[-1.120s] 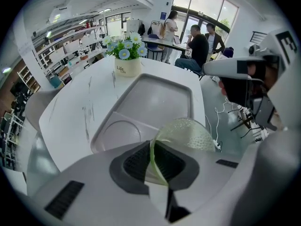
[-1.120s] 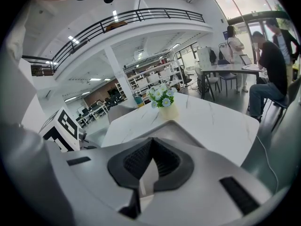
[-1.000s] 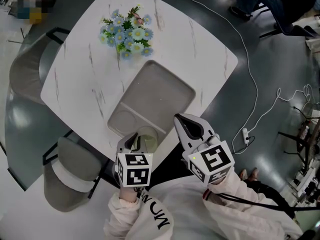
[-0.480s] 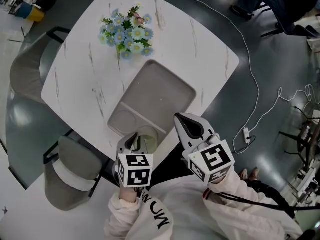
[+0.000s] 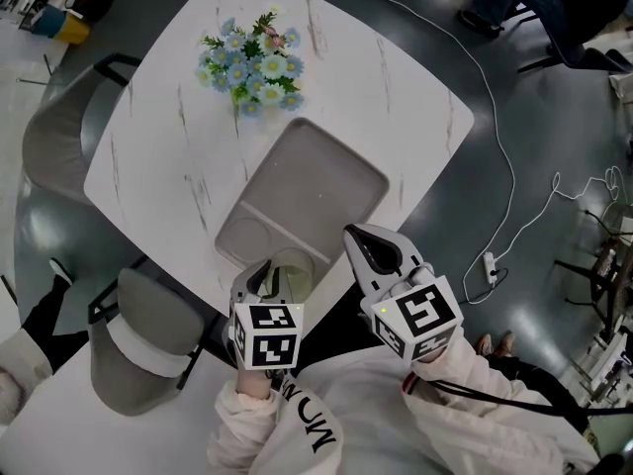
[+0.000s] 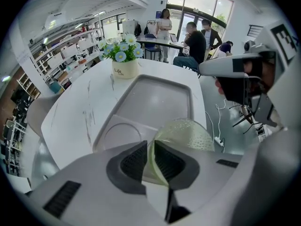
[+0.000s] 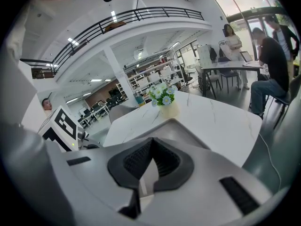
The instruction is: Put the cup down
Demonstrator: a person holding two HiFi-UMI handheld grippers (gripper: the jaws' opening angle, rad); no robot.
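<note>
A pale green translucent cup (image 5: 293,277) hangs over the near end of the grey tray (image 5: 316,181), beside the tray's round compartment (image 5: 242,240). My left gripper (image 5: 267,280) is shut on the cup's rim. In the left gripper view the cup (image 6: 186,134) sits tilted between the dark pads, its wall pinched at the left gripper (image 6: 150,158), with the tray (image 6: 157,95) beyond. My right gripper (image 5: 361,242) hovers over the table's near edge, right of the cup, shut with nothing in it. The right gripper (image 7: 151,158) shows no gap in its own view.
A pot of blue flowers (image 5: 252,62) stands past the tray on the white marble table (image 5: 396,97). Grey chairs stand at the near left (image 5: 143,344) and far left (image 5: 54,146). A white cable (image 5: 506,171) and power strip (image 5: 487,265) lie on the floor. Someone's limb (image 5: 25,349) shows at lower left.
Both grippers and the cup have stayed in place. A person's limb has come into the head view at the lower left.
</note>
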